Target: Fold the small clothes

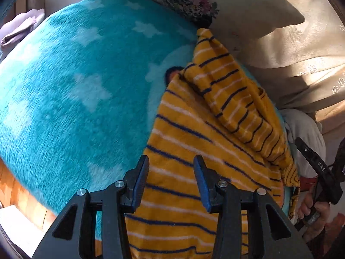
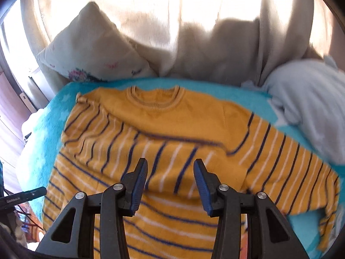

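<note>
While both tongs hovered wide open and empty, the sweater [image 2: 163, 116] lay on the blanket [image 1: 71, 82].
Next move: grip the spread right sleeve [image 2: 286, 161] and fold it inward.

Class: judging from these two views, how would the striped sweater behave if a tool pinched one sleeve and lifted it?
The sweater would probably droop, not hold its shape: one sleeve already lies folded limply over the body. It looks light, a thin knit lying flat. The fuzzy blanket would likely drag on it, so it may bunch rather than slide.
</note>
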### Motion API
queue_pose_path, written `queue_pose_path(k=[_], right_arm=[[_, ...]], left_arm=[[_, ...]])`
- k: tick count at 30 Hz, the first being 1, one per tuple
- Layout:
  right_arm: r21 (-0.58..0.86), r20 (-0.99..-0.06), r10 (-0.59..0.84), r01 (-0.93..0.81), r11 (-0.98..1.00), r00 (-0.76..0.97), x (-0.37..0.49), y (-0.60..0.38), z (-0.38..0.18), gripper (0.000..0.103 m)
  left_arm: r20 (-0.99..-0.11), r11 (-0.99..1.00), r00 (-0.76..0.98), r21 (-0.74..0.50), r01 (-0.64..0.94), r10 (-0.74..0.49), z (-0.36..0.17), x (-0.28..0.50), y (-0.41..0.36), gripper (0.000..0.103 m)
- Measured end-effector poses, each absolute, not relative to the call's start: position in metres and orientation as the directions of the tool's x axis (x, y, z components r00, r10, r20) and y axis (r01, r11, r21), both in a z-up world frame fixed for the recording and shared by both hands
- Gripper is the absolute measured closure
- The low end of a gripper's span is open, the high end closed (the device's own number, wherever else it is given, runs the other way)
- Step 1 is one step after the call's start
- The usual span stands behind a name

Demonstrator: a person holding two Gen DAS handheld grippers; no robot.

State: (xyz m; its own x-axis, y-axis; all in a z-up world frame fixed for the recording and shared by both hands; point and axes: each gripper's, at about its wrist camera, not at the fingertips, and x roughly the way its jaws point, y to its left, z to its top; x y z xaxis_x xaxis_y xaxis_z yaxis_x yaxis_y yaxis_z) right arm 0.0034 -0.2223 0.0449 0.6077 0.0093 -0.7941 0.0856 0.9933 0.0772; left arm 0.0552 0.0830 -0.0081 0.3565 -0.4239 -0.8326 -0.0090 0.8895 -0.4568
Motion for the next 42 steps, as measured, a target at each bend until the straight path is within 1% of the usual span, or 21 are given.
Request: queue_pose_path(k=[2, 5, 7, 10, 11, 12, 13, 15, 18, 26, 29, 30, 32, 33, 34, 36, 37, 38, 39, 40, 42], right_arm=[[0.084, -0.802, 0.032, 0.060, 0.995, 0.596, 0.026, -0.223, 0.050, 0.055], [0.234, -0.824, 0.217, -0.034, 0.972, 0.523, 0.065, -0.209, 0.039, 0.055], [0.308, -0.837, 0.310, -0.079, 0.948, 0.452, 0.090, -0.190, 0.020, 0.055], [0.221, -0.877, 0.252, -0.122, 0.968, 0.410, 0.117, -0.158, -0.002, 0.055], [0.186, -0.886, 0.224, -0.132, 0.974, 0.406, 0.123, -0.149, -0.007, 0.055], [0.142, -0.896, 0.188, -0.142, 0.980, 0.403, 0.129, -0.141, -0.012, 0.055], [0.101, -0.904, 0.155, -0.152, 0.983, 0.399, 0.136, -0.135, -0.017, 0.055], [0.049, -0.912, 0.113, -0.169, 0.984, 0.394, 0.142, -0.126, -0.026, 0.055], [0.034, -0.929, 0.105, -0.203, 0.979, 0.354, 0.145, -0.114, -0.033, 0.097], [0.069, -0.901, 0.151, -0.211, 0.975, 0.406, 0.166, -0.097, 0.013, 0.098], [-0.250, -0.893, -0.143, -0.206, 0.946, 0.426, 0.178, -0.075, 0.001, 0.098], [-0.243, -0.888, -0.134, -0.202, 0.949, 0.441, 0.179, -0.070, 0.007, 0.095], [-0.108, -0.887, 0.006, -0.221, 0.969, 0.462, 0.177, -0.057, 0.029, 0.068], [-0.077, -0.879, 0.050, -0.245, 0.966, 0.475, 0.174, -0.049, 0.036, 0.043], [-0.055, -0.867, 0.101, -0.295, 0.954, 0.488, 0.175, -0.033, 0.042, 0.037], [-0.059, -0.867, 0.144, -0.385, 0.921, 0.477, 0.185, 0.005, 0.039, 0.037], [-0.081, -0.872, 0.133, -0.406, 0.910, 0.472, 0.196, 0.026, 0.030, 0.039], [-0.119, -0.886, 0.098, -0.426, 0.897, 0.453, 0.207, 0.042, 0.017, 0.047], [-0.141, -0.906, 0.062, -0.435, 0.889, 0.419, 0.217, 0.049, 0.005, 0.094], [-0.147, -0.940, 0.007, -0.424, 0.894, 0.341, 0.234, 0.057, -0.016, 0.098], [-0.070, -0.953, 0.052, -0.386, 0.920, 0.298, 0.246, 0.058, -0.028, 0.098]], left_arm=[[-0.822, 0.884, 0.352, -0.466, 0.035, -0.448, 0.000, 0.081, 0.069, 0.062], [-0.786, 0.846, 0.327, -0.526, 0.092, -0.524, 0.001, 0.124, 0.048, 0.060], [-0.804, 0.859, 0.312, -0.503, 0.096, -0.506, -0.008, 0.151, 0.036, 0.060], [-0.827, 0.865, 0.258, -0.494, 0.091, -0.500, -0.028, 0.177, 0.028, 0.064], [-0.843, 0.875, 0.236, -0.477, 0.084, -0.483, -0.035, 0.181, 0.028, 0.074], [-0.851, 0.881, 0.232, -0.464, 0.088, -0.471, -0.038, 0.182, 0.029, 0.091], [-0.845, 0.876, 0.232, -0.473, 0.097, -0.482, -0.039, 0.182, 0.032, 0.093], [-0.832, 0.861, 0.221, -0.500, 0.094, -0.508, -0.041, 0.180, 0.041, 0.096], [-0.808, 0.835, 0.220, -0.547, 0.065, -0.546, -0.045, 0.177, 0.055, 0.097], [-0.784, 0.811, 0.254, -0.585, 0.007, -0.567, -0.044, 0.154, 0.082, 0.097], [-0.774, 0.800, 0.249, -0.600, 0.004, -0.582, -0.048, 0.149, 0.087, 0.097], [-0.767, 0.792, 0.251, -0.610, 0.002, -0.591, -0.048, 0.151, 0.090, 0.097], [-0.753, 0.779, 0.253, -0.627, 0.001, -0.607, -0.048, 0.150, 0.096, 0.097], [-0.750, 0.774, 0.254, -0.633, -0.004, -0.611, -0.049, 0.149, 0.098, 0.097], [-0.746, 0.770, 0.255, -0.638, -0.007, -0.615, -0.049, 0.149, 0.099, 0.097], [-0.742, 0.768, 0.258, -0.641, -0.004, -0.619, -0.046, 0.139, 0.114, 0.097], [-0.742, 0.768, 0.260, -0.640, -0.002, -0.618, -0.045, 0.138, 0.116, 0.097], [-0.741, 0.768, 0.263, -0.640, 0.000, -0.617, -0.044, 0.137, 0.117, 0.097], [-0.740, 0.768, 0.267, -0.641, 0.001, -0.618, -0.044, 0.140, 0.116, 0.097], [-0.739, 0.769, 0.273, -0.639, 0.004, -0.616, -0.042, 0.139, 0.117, 0.097], [-0.743, 0.780, 0.294, -0.626, 0.015, -0.602, -0.039, 0.137, 0.115, 0.097]])
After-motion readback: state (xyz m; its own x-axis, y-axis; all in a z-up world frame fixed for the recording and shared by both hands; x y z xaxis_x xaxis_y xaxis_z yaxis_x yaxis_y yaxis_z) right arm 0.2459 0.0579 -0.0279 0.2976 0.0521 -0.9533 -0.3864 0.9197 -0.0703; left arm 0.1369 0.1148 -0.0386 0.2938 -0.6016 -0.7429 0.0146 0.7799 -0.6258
